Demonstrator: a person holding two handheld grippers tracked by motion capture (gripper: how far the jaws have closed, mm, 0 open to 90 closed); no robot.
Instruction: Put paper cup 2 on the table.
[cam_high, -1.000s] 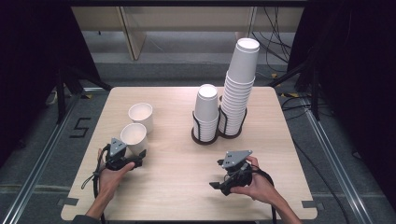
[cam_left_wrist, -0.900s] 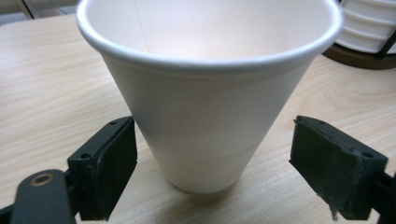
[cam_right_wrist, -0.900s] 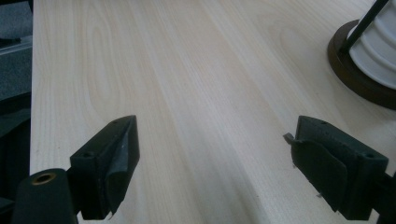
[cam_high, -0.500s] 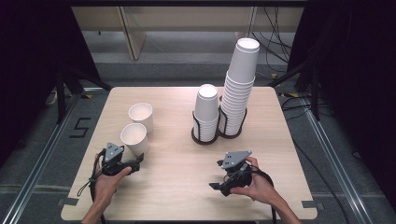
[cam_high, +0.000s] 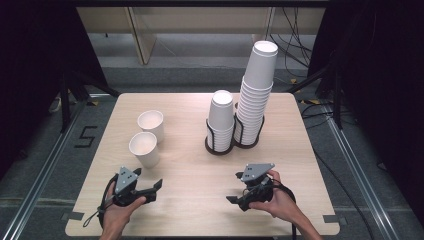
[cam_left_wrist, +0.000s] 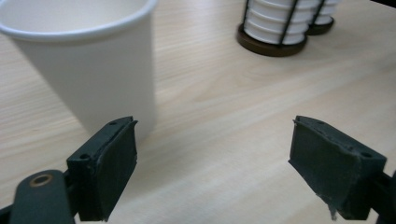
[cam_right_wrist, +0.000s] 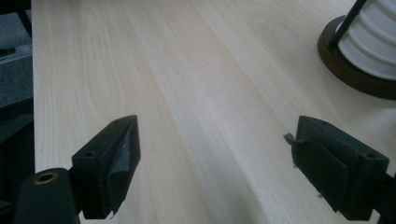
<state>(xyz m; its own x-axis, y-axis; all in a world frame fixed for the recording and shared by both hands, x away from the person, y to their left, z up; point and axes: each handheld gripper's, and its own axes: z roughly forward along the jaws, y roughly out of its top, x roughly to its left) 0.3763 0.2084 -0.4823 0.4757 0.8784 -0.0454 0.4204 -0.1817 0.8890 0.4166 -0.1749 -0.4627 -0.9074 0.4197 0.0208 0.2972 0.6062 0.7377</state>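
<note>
Two cups stand loose on the desk (cam_high: 200, 200); the spread, empty left claw (cam_high: 156, 187) could tip the near cup (cam_high: 144, 149) by clipping it.

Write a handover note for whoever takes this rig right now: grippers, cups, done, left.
Left gripper: open, empty, low over the table, short of the near cup.
Right gripper: open, empty, near the table's front right.
Cups: near cup and far cup stand upright, apart, at the left. Short stack and tall stack sit upside down in wire holders at centre back.
Done: two cups set out singly.
Left: probably more cups to pull from the stacks; judge before moving.
</note>
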